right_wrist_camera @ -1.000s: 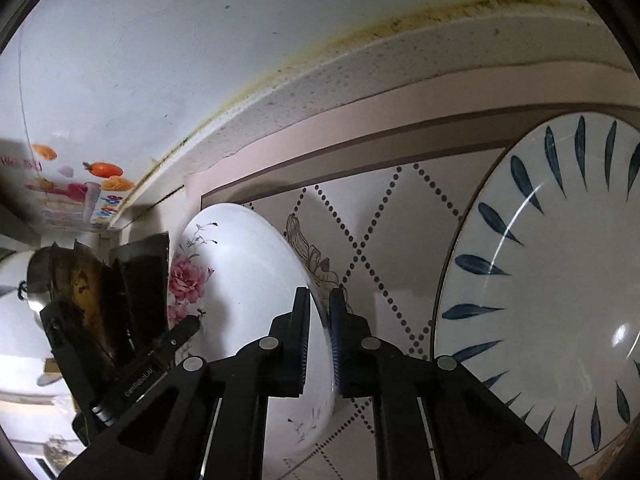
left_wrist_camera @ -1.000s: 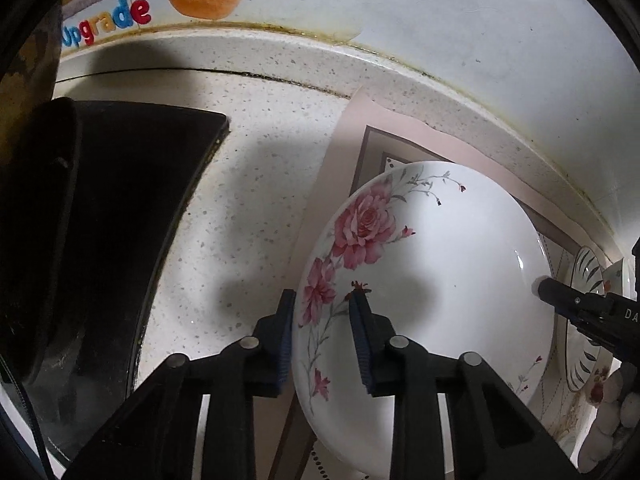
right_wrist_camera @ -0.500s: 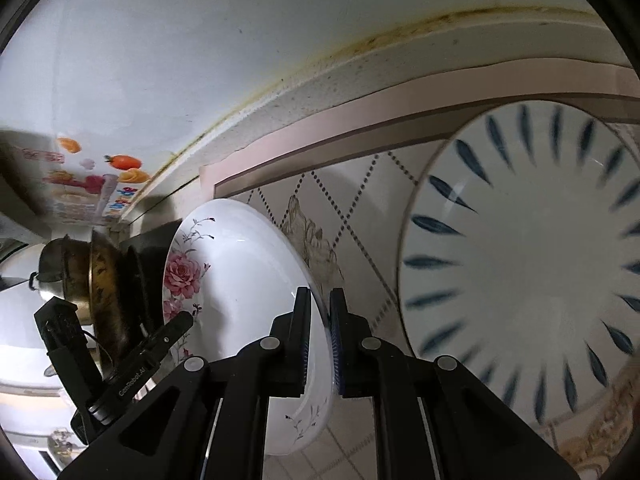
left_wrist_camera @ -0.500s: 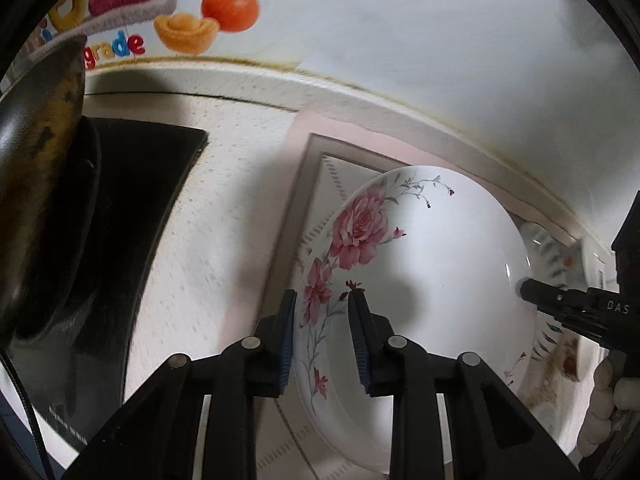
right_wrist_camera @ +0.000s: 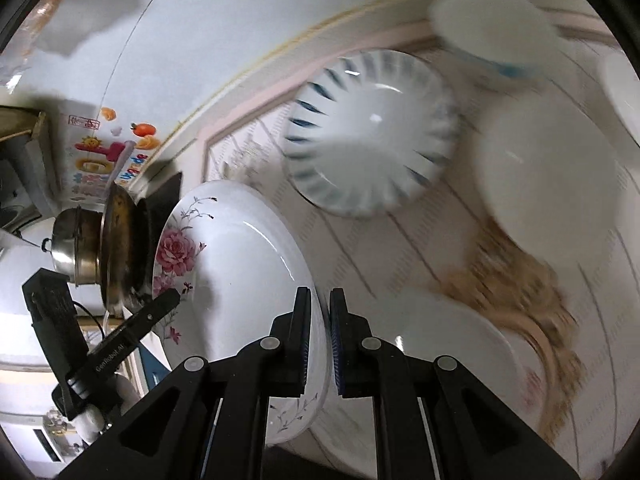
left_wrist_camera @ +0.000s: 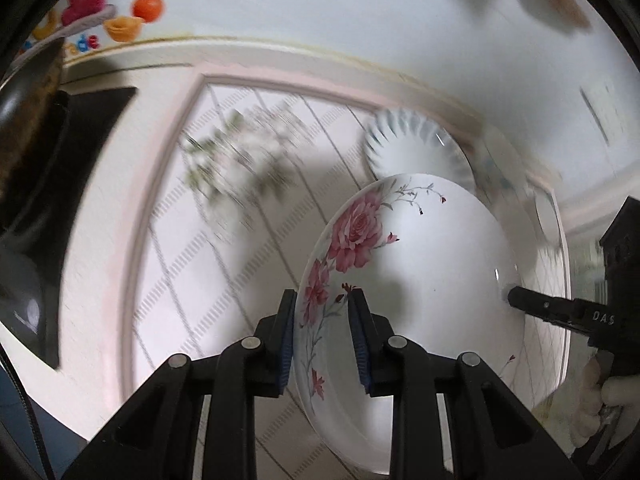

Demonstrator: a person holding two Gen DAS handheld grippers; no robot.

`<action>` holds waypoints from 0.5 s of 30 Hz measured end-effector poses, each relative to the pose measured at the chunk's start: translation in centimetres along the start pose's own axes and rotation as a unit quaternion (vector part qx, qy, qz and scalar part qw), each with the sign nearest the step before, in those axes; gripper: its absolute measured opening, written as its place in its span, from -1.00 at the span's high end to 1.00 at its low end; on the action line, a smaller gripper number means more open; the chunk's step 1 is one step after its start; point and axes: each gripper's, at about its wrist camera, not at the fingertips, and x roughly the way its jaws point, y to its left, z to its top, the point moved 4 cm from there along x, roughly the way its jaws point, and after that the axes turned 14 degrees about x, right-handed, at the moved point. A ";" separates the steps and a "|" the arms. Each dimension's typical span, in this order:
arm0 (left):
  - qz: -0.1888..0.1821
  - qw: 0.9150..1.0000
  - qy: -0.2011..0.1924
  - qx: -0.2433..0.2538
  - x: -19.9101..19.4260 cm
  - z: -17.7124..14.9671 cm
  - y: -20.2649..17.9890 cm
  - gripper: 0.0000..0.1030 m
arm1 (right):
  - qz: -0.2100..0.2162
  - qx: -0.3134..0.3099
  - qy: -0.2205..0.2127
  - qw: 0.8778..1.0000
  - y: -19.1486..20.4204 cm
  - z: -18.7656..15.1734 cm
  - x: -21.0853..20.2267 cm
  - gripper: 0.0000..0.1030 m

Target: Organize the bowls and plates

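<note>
Plate with pink roses sits right of centre in the left view, off the table: left tongs clamp its left rim, right tongs its opposite rim. Blue-striped plate lies upper centre.

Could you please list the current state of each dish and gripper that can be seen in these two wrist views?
Rose plate: lifted off the mat, tilted, held at opposite rims.
Left gripper: shut on the rose plate's rim.
Right gripper: shut on the rose plate's opposite rim.
Blue-striped plate: resting on the mat, empty.
Plain white plate: lying on the mat, blurred.
</note>
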 end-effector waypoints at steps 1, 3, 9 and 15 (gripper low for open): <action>-0.004 1.000 0.007 0.004 0.5 -0.6 -1.0 0.55 | -0.002 0.004 -0.001 1.000 -0.8 -0.5 -0.3 0.79; -0.012 1.000 0.022 0.016 1.6 -1.4 -2.8 0.55 | -0.006 0.016 -0.003 1.000 -3.6 -1.7 -1.3 0.79; 0.005 0.996 0.062 0.067 5.0 -2.8 -6.6 0.55 | -0.016 0.046 -0.004 0.999 -10.2 -3.6 -2.1 0.79; 0.029 0.992 0.088 0.084 7.5 -3.5 -7.5 0.55 | -0.020 0.050 -0.002 0.999 -13.2 -4.1 -1.1 0.78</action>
